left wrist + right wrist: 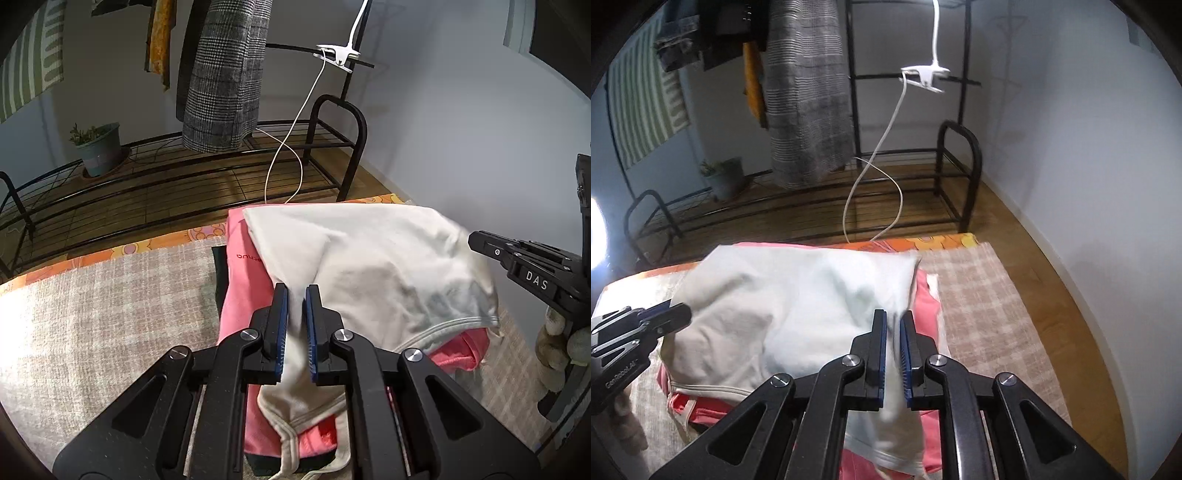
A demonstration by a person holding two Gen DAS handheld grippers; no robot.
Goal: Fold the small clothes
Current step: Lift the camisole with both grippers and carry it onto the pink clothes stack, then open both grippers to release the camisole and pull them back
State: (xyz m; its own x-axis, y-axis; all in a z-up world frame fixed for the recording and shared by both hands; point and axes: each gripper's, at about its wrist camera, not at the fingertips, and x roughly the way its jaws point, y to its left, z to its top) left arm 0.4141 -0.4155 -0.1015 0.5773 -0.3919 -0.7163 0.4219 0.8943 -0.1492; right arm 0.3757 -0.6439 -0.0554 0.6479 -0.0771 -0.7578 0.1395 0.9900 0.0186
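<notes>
A white garment (369,266) lies spread over a pink garment (243,295) on the checked table cover (92,314). My left gripper (296,291) is shut on a fold of the white garment near its left side. In the right wrist view my right gripper (894,315) is shut on the same white garment (775,314) at its right side, with the pink garment (929,306) showing beneath. Each gripper appears in the other's view: the right gripper (476,240) at the garment's far side, the left gripper (683,312) at its left edge.
A dark garment (220,273) peeks out under the pink one. Behind the table stand a black metal rack (332,147), a potted plant (99,147), a hanging plaid coat (221,92) and a white clip with cable (338,53). A beige fuzzy item (554,347) sits at the right.
</notes>
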